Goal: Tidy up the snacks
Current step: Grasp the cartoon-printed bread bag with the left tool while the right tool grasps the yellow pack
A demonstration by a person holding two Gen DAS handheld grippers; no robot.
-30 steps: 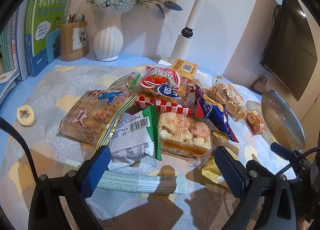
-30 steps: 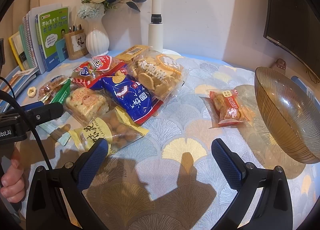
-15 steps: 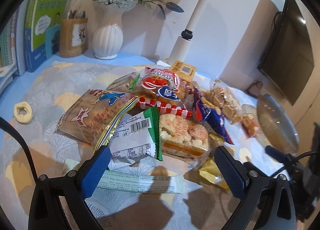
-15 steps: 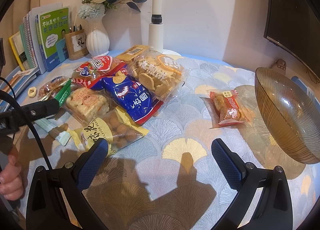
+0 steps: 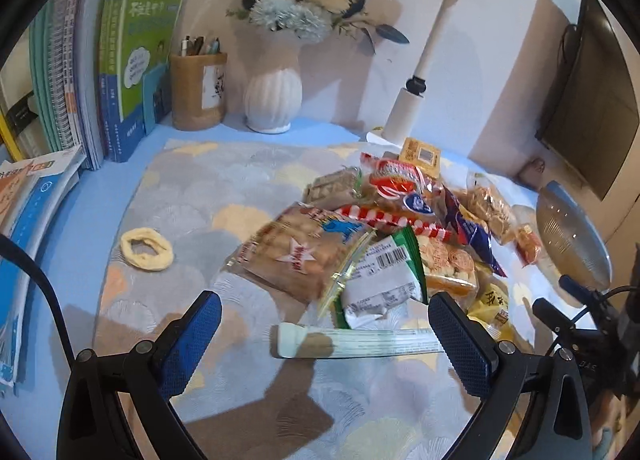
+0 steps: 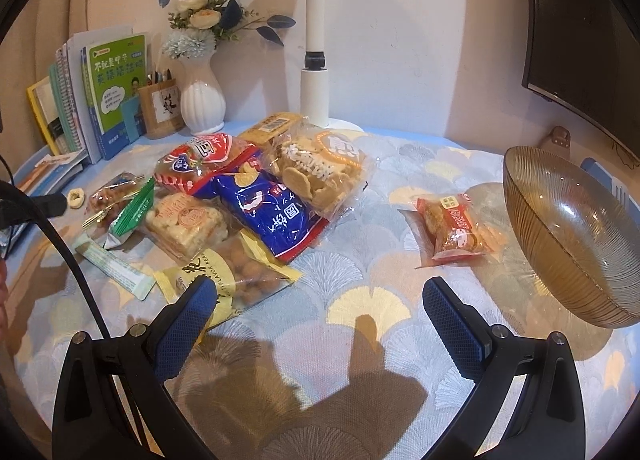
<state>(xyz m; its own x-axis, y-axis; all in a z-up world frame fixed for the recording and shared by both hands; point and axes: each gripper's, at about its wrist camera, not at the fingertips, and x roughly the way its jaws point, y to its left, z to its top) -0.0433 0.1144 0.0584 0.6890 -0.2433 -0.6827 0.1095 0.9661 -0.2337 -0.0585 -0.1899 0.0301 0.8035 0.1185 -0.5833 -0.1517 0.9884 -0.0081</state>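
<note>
A counter (image 6: 400, 360) covered by a fan-patterned cloth was seen in both wrist views, its near edge cut off by the frame. At its right side a ribbed amber glass bowl (image 6: 568, 236) was set, its far rim cropped in the right wrist view and only partly seen in the left. The snacks were heaped left of centre: a clear bag of round crackers (image 6: 316, 167) was laid beside a blue packet (image 6: 268, 211), which partly covered a red and white bag (image 6: 204, 159); a yellow bag of coated peanuts (image 6: 228, 280) was overlapped at its corner by the right tool's fingertip. A brown star-printed bag (image 5: 296, 256) and a green-edged white packet (image 5: 380, 284) were shown blurred in the left wrist view, their print hard to read. A small orange snack pack (image 6: 456, 227) was placed apart, between the heap and the bowl. A long pale stick sachet (image 5: 360, 344) was laid just ahead of the left tool (image 5: 324, 336), whose jaws were spread wide with nothing held. The right tool (image 6: 320, 316) was likewise released above bare cloth. A pale hair tie (image 5: 146, 250) was left alone, well apart from the heap.
</note>
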